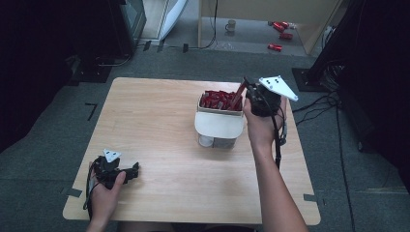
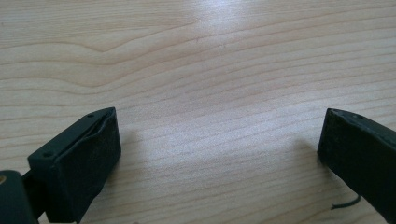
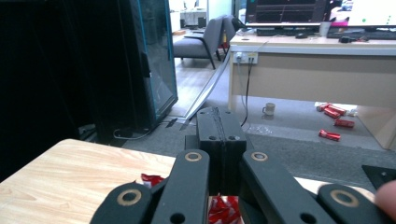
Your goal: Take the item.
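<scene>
Red packet pinched in the right claw, just above the packet-filled white box; left claw spread.

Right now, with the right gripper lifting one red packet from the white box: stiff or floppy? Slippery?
The red packet probably has some stiffness: it stands slanted from the right gripper without drooping. Likely light, being thin. Its wrapper looks glossy, so it may slip.

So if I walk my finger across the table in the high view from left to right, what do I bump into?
Left gripper resting near the front left corner → bare wooden table → white box full of red packets → right gripper, lifting one red packet in its fingers.
</scene>
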The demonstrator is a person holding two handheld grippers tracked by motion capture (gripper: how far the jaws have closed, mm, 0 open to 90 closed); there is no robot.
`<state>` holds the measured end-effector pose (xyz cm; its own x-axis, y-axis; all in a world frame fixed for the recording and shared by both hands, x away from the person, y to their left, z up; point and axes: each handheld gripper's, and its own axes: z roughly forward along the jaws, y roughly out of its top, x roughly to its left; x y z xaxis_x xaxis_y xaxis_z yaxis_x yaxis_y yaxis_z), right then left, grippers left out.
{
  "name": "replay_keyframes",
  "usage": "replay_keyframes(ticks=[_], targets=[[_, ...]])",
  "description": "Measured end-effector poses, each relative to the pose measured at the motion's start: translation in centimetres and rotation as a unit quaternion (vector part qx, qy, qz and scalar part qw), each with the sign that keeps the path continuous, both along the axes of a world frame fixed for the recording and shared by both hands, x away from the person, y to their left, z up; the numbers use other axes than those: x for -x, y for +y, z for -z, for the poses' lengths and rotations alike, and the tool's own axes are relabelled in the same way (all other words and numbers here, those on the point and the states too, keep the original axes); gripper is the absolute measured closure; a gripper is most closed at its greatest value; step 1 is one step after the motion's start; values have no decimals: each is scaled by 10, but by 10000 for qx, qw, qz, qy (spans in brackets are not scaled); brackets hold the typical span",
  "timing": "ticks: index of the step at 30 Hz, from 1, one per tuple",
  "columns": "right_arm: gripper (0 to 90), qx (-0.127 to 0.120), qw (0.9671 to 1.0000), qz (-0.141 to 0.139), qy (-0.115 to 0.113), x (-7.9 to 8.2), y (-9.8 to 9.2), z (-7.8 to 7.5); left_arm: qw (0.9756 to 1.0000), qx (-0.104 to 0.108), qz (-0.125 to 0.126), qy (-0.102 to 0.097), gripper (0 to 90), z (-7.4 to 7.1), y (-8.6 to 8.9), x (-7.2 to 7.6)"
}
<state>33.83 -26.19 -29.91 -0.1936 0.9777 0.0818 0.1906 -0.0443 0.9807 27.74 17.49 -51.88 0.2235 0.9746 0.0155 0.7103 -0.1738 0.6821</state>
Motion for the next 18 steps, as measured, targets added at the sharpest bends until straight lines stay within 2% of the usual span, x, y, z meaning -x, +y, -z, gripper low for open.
replay_keyframes(ticks=[12, 18], targets=[[900, -40, 9995, 278, -130, 11, -26, -9, 10000, 1, 0, 1, 0, 0, 0, 0], [900, -7, 9990, 437, -108, 15, -39, -6, 10000, 1, -1, -7, 0, 0, 0, 0]])
